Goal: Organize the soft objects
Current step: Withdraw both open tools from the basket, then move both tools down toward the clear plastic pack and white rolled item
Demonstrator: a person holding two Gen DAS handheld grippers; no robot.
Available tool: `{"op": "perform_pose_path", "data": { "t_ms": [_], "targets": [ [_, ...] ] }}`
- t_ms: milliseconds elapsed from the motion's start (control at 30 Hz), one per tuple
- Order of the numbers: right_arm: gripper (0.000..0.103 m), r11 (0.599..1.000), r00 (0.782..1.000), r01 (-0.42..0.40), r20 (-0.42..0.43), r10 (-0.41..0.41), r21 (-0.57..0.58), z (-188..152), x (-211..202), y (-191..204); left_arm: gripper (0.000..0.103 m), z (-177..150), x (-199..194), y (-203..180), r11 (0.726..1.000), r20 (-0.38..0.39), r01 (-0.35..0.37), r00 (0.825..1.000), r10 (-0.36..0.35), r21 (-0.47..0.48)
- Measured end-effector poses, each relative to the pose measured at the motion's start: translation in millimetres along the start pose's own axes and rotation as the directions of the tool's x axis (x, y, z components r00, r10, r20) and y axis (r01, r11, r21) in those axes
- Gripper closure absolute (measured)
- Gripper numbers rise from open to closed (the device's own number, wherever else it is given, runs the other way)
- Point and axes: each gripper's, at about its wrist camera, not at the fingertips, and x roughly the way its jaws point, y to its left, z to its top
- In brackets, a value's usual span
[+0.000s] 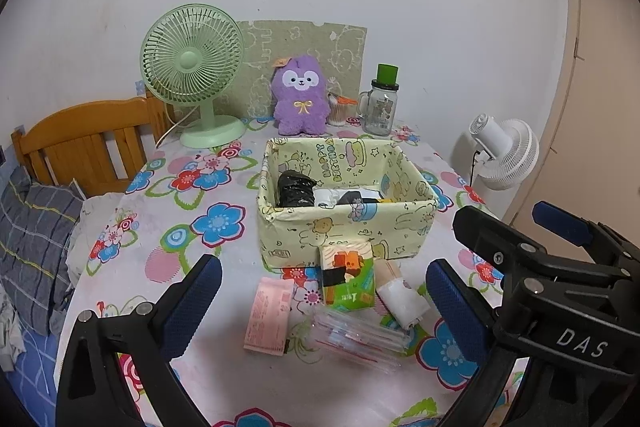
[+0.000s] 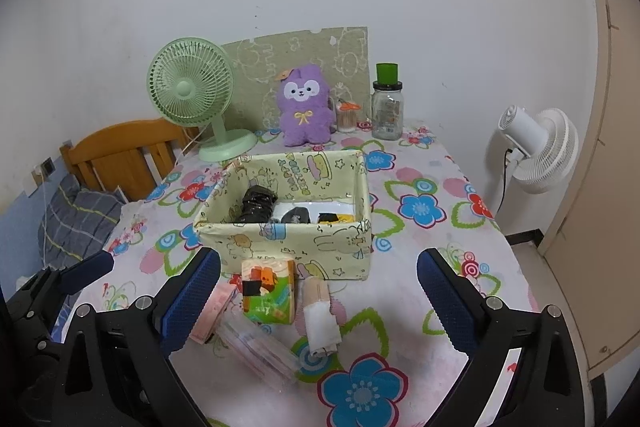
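My left gripper [image 1: 322,301] and right gripper [image 2: 318,291] hover spread apart, empty, near the pale-yellow cartoon-print fabric box [image 1: 344,231]; bare floral tablecloth [image 2: 420,291] lies rightward.

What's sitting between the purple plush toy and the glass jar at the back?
A small container of cotton swabs stands between the purple plush toy and the glass jar; both views show it.

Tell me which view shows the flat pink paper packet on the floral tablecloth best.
The left wrist view. There the flat pink paper packet lies fully exposed between the open fingers of the left gripper. In the right wrist view, the right gripper hides most of the packet behind its left finger.
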Motion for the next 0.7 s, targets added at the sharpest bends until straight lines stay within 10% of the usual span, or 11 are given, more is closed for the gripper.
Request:
{"op": "perform_pose_path", "data": {
  "t_ms": [700],
  "targets": [
    [0.003,0.999,0.999,-0.04,0.008,0.04,0.009,-15.8,0.1,-4.6,0.0,-17.6,0.4,-6.3,1.0,-0.012,0.008,1.0,-0.007,0.014]
  ]
}}
